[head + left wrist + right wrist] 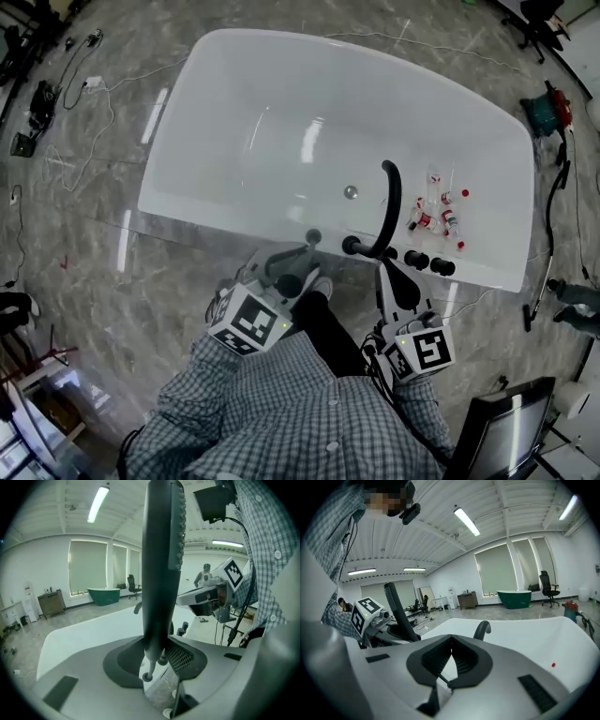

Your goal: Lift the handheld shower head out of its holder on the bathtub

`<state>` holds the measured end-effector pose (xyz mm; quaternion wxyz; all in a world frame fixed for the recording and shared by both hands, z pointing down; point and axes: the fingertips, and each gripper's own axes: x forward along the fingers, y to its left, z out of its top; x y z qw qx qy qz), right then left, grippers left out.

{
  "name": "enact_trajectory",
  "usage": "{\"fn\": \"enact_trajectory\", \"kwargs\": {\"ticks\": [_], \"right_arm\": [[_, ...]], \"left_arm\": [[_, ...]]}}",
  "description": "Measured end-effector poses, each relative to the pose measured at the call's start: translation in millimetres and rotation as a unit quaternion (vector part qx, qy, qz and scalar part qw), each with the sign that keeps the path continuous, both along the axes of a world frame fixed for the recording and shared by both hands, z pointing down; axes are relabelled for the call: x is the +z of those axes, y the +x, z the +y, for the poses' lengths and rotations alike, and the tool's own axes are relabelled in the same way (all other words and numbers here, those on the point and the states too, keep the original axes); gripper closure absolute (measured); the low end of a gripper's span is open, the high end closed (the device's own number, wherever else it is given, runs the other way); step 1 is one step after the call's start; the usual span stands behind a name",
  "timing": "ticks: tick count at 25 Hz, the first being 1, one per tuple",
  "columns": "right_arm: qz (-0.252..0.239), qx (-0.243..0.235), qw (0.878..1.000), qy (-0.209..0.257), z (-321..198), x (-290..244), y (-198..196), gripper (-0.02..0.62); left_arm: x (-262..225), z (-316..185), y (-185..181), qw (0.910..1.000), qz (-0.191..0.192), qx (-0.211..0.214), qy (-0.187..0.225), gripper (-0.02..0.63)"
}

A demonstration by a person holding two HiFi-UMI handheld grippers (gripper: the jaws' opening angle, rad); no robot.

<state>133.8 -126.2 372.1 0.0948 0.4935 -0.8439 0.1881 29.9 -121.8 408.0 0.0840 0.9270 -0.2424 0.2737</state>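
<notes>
Grey marbled floor (94,253) carries a white bathtub (225,94), set at a slant in the head view. Loose cables (89,89) lie on the floor off the tub's left end. Small red-capped bottles (441,211) sit at the tub's near right corner, just beside the black faucet (388,211).

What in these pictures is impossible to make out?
- Shower head: its top runs off the upper edge of the left gripper view.
- Bottles on the bathtub rim: labels too small to read in the head view.
- Green machine on the floor: too small and distorted near the head view's edge to identify.
</notes>
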Motion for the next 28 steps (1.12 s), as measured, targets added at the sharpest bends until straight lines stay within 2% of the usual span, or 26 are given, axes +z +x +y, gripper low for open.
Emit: {"fn": "enact_trajectory", "kwargs": {"ticks": [16,28], "right_arm": [[0.018,-0.007,0.997,0.080,-16,-78,0,0.580],[0.039,-0.006,0.988,0.146,-41,-135,2,0.580]], "left_arm": [[-103,-10,-13,0.9964,0.060,-0.036,0.047,0.466],[-174,-30,-40,0.9843,0.123,-0.080,0.098,0.466]]}}
